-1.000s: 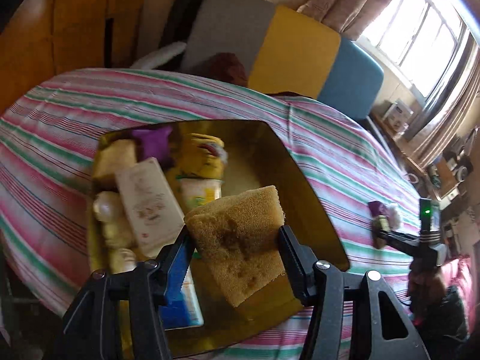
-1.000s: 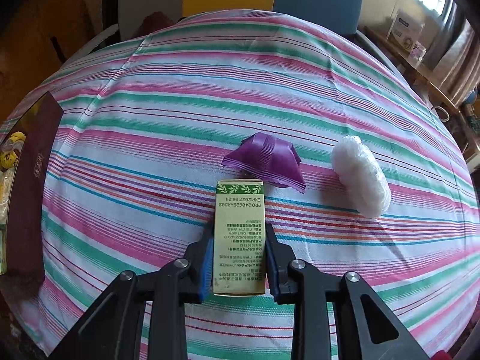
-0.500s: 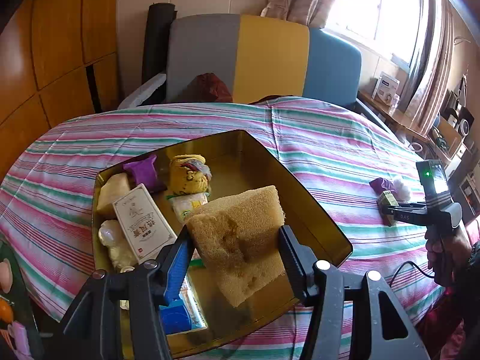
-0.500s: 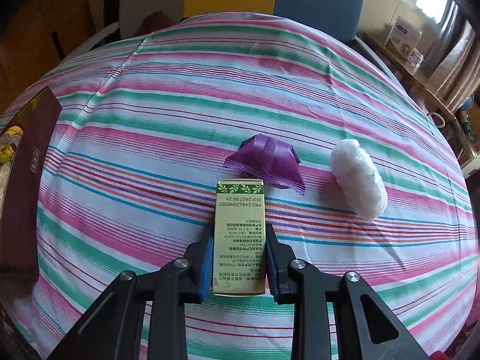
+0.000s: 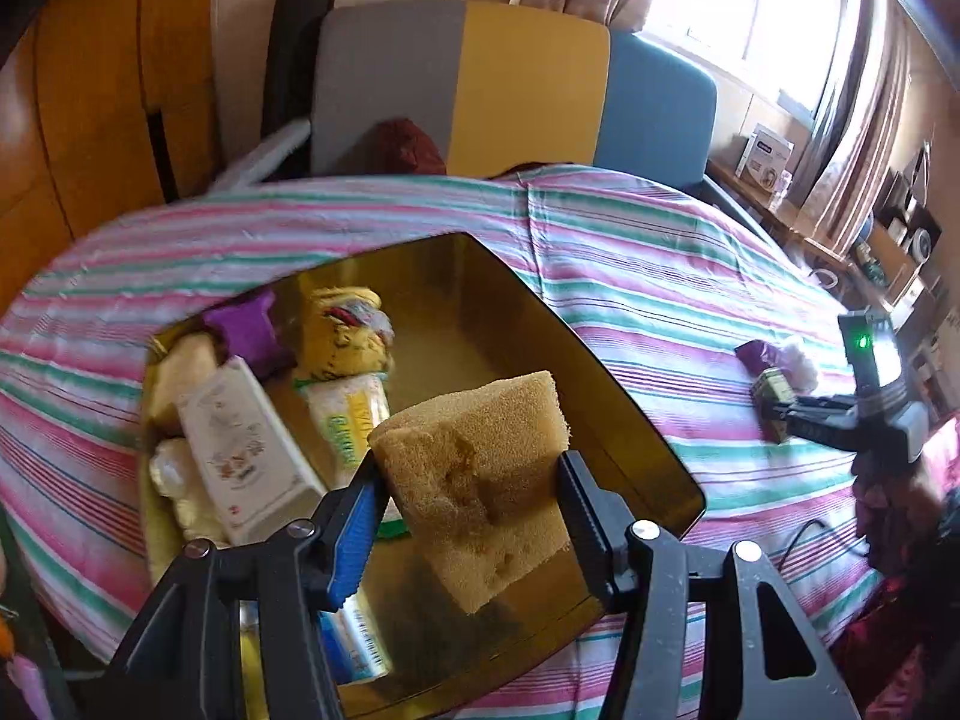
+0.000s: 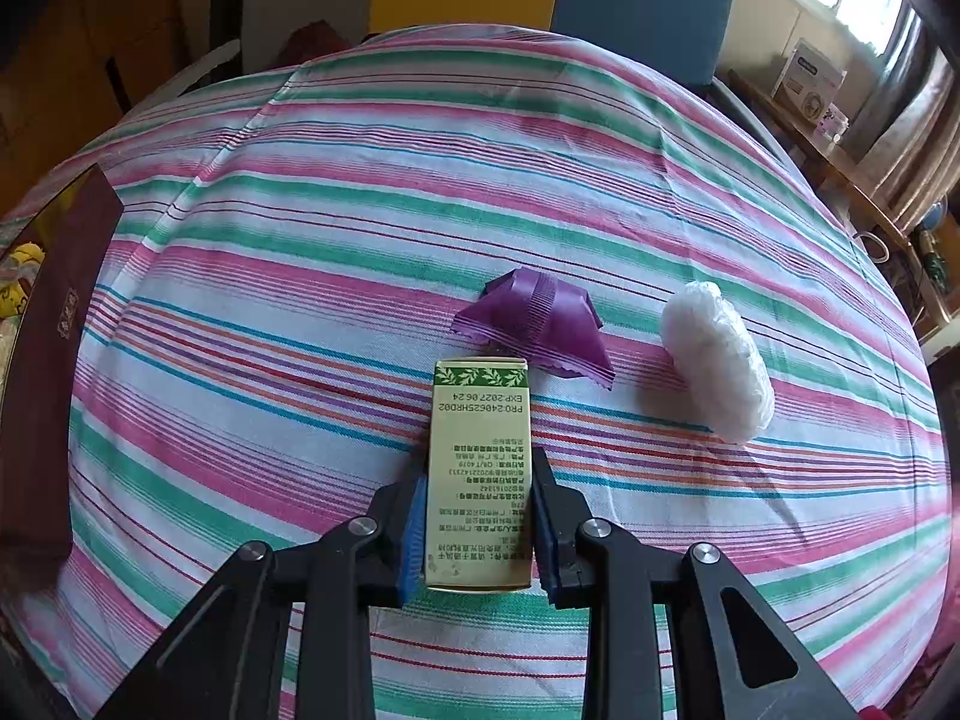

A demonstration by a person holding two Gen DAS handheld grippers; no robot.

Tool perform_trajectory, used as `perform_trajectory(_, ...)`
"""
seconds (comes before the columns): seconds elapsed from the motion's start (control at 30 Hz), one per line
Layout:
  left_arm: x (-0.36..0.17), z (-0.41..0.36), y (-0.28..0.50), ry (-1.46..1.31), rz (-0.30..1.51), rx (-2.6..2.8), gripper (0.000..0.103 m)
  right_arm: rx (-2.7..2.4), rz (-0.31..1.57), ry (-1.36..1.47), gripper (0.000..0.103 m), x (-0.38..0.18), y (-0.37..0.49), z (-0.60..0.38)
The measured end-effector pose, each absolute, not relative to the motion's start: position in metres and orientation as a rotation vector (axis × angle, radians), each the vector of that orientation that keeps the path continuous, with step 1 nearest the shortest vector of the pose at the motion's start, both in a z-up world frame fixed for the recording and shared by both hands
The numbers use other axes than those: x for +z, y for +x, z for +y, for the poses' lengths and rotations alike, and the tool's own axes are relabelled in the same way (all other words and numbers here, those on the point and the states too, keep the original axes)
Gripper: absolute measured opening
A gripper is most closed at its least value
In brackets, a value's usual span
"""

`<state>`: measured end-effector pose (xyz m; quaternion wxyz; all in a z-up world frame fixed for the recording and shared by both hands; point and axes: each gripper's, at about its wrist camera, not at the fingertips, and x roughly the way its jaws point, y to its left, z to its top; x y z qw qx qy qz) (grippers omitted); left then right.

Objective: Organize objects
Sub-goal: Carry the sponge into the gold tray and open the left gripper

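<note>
My left gripper (image 5: 468,498) is shut on a tan sponge (image 5: 480,480) and holds it above the near right part of the gold box (image 5: 636,408), which holds several packets and a white carton (image 5: 246,450). My right gripper (image 6: 479,516) is shut on a green carton (image 6: 479,468) at the striped tablecloth. A purple packet (image 6: 534,324) lies just beyond it and a white wrapped bundle (image 6: 717,360) to its right. The right gripper also shows in the left wrist view (image 5: 786,411), far right.
The box's dark red outer wall (image 6: 48,324) stands at the left edge of the right wrist view. A grey, yellow and blue sofa back (image 5: 510,84) lies behind the table. Shelves with small items (image 5: 888,240) stand at the right.
The left gripper's view has tilted and shifted a little over the box, the sponge still held. The right gripper and green carton have hardly moved.
</note>
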<state>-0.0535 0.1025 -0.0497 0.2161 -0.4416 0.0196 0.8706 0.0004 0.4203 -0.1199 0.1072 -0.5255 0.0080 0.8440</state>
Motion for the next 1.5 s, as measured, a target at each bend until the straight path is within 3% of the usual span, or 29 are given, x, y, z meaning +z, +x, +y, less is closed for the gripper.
perform_trajectory(0.23,-0.056,0.096,-0.124,-1.335,-0.175,2.347,0.057,2.482,0.013,-1.549,0.03,-0.121,0.001,0.419)
perform_trajectory(0.6,-0.091,0.118,-0.206,-1.481,-0.253,2.332,0.057,2.484,0.033,-1.557,0.03,-0.121,0.001,0.421)
perform_trajectory(0.8,-0.11,0.132,-0.231,-1.559,-0.148,2.361,0.06,2.483,0.036,-1.558,0.03,-0.122,0.0,0.421)
perform_trajectory(1.1,-0.09,0.124,-0.217,-1.476,-0.122,2.387,0.077,2.476,0.037,-1.572,0.03,-0.124,-0.002,0.422)
perform_trajectory(1.5,-0.049,0.105,-0.103,-1.254,0.037,2.539,0.077,2.476,0.009,-1.56,0.03,-0.123,-0.002,0.422)
